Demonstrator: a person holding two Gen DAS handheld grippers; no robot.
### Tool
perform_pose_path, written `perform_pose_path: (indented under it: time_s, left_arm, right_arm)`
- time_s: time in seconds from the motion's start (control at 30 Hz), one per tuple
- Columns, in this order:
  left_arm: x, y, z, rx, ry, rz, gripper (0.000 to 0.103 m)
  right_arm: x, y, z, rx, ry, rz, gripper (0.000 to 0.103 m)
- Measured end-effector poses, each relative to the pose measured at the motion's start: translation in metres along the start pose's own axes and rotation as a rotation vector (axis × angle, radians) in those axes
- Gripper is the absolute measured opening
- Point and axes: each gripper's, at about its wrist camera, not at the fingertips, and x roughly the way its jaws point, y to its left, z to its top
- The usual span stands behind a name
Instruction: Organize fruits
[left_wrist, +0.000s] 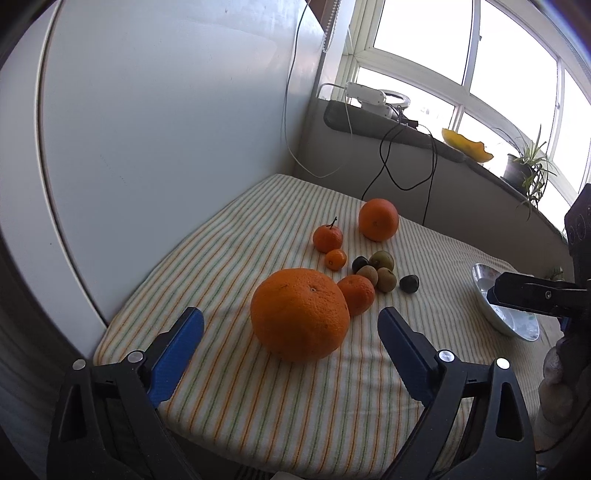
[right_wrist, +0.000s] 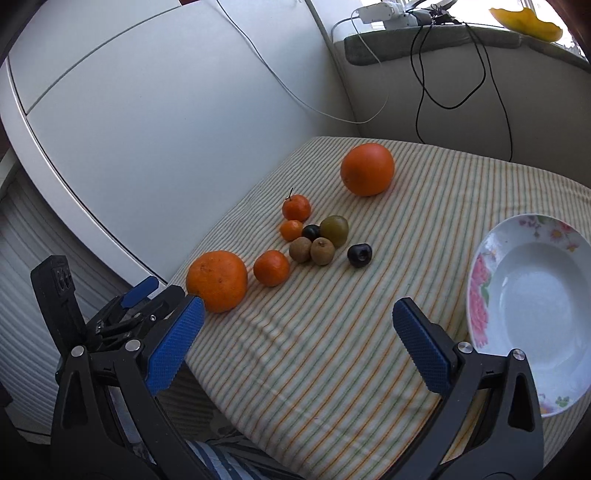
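Ten fruits lie on the striped cloth (right_wrist: 332, 332) that covers the table, and none is in the plate (right_wrist: 480, 295).

Two are big oranges: the near orange (left_wrist: 300, 314) sits by the table's front left edge, and the far orange (right_wrist: 367, 169) sits toward the back wall. Three are small mandarins. The stemmed mandarin (right_wrist: 296, 207) has the smallest mandarin (right_wrist: 291, 229) just beside it. The third mandarin (right_wrist: 271, 267) lies next to the near orange; in the left wrist view the two look to be touching.

The middle cluster holds two brown kiwis (right_wrist: 312, 250) side by side, one green fruit (right_wrist: 334, 230) behind them, and one dark plum (right_wrist: 311, 232) tucked between the green fruit and the smallest mandarin. A second dark plum (right_wrist: 359, 254) lies a little apart on the plate's side.

There is one plate, white with a flowered rim, at the table's right edge, with nothing in it.

The left tool (left_wrist: 291, 321) is spread wide and holds nothing; the near orange sits ahead of its two blue pads (left_wrist: 177, 350), roughly centred between them and not touched. The right tool (right_wrist: 297, 321) is also spread wide and holds nothing, above bare cloth between the fruits and the plate.

On the sill behind are one white power strip (left_wrist: 365, 94), one yellow dish (left_wrist: 467, 146) and one potted plant (left_wrist: 524, 166).
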Motion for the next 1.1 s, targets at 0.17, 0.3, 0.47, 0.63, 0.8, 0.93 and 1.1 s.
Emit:
perform_pose_path:
  time_s: [0.17,0.3,0.47,0.63,0.8,0.93,1.1]
  left_arm:
    - [0.006,0.002,-0.004,0.005,0.018,-0.029,0.094]
    - [0.010,0.006,-0.003,0.004,0.024,-0.050,0.094]
    - [0.018,0.005,-0.003,0.025,0.038,-0.076,0.086]
    - [0.025,0.006,-0.002,0.039,0.049,-0.087,0.085]
    - [0.030,0.006,0.001,0.067,0.054,-0.091,0.084]
    - [0.033,0.006,0.002,0.070,0.062,-0.093,0.083]
    - [0.037,0.004,0.003,0.091,0.060,-0.100,0.083]
  right_arm:
    - [0.025,0.011,0.004,0.026,0.054,0.067,0.103]
    - [0.044,0.018,0.003,0.049,0.103,0.117,0.099]
    - [0.066,0.021,0.005,0.098,0.168,0.183,0.092]
    - [0.083,0.025,0.009,0.138,0.213,0.235,0.089]
    - [0.099,0.030,0.012,0.166,0.239,0.267,0.089]
    - [0.107,0.035,0.015,0.173,0.250,0.285,0.089]
    - [0.122,0.042,0.018,0.173,0.260,0.288,0.089]
